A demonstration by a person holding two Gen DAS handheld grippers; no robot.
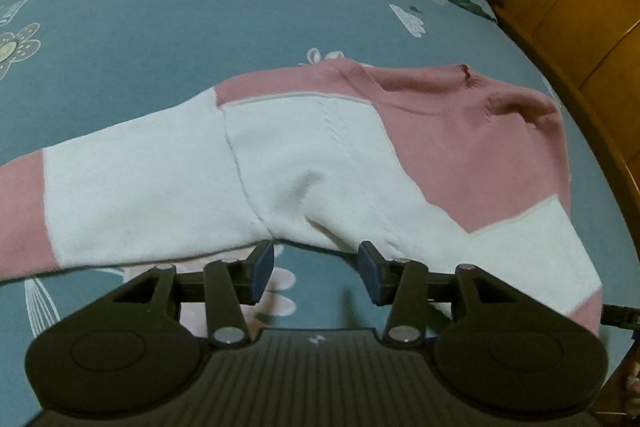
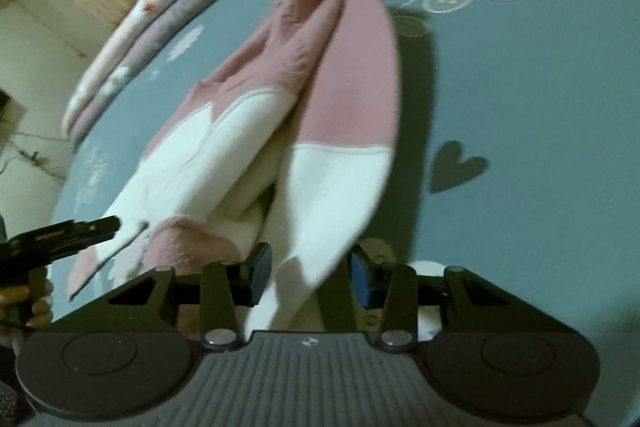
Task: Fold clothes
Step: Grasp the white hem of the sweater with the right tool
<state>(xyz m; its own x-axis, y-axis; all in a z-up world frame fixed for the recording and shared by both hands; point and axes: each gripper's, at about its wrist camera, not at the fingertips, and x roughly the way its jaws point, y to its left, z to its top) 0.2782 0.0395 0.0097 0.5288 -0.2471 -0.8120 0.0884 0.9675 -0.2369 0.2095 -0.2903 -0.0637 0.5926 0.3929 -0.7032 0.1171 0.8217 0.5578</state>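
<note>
Soft knit sweater [image 1: 280, 163], pink-and-white blocks

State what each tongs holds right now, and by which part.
Neither holds anything. The left tongs gape open just short of the pink-and-white knitted sweater's white underarm edge. The right tongs stand open around a white fold, not clamped.

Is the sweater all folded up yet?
Not yet. The sweater has one side flopped over, but a sleeve still sticks out flat on the bed.
</note>
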